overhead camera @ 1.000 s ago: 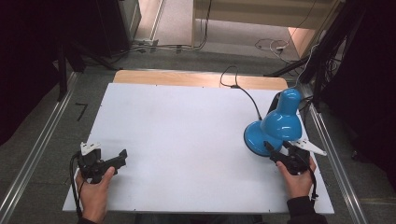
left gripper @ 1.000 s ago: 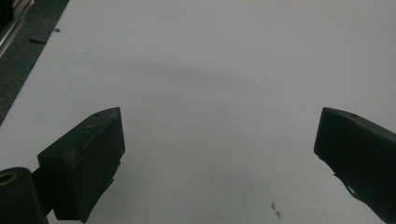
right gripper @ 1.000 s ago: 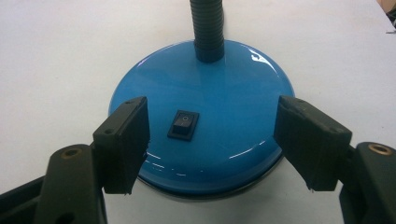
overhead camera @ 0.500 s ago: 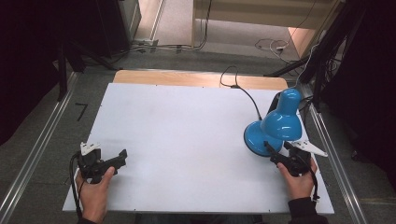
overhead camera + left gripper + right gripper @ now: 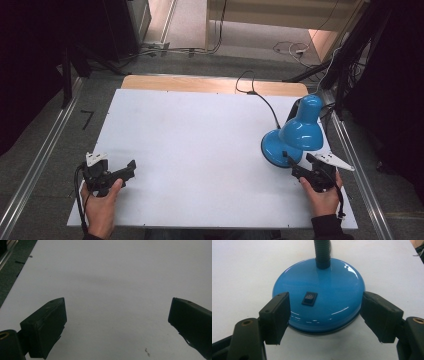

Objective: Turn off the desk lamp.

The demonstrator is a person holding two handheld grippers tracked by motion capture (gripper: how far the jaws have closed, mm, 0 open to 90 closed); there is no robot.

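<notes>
Lamp base [image 5: 319, 307] is my landmark: a round, glossy blue dome standing on the white table [image 5: 200, 150] near its right edge, with a black rocker switch [image 5: 309, 298] on its near slope and a black ribbed neck [image 5: 322, 252] rising from its top. I have the right gripper [image 5: 325, 315] at the near side of that base, jaws spread wide, one to each side of the dome. The left jaw looks to be against the rim, the right one just beside it; I cannot tell if either presses. In the high view the blue shade [image 5: 303, 129] hangs above the base, and a black cord [image 5: 260, 97] runs from behind it toward the table's far edge. My left gripper [image 5: 117, 322] sits well apart from the base, near the table's left front corner, jaws spread over bare white surface.
</notes>
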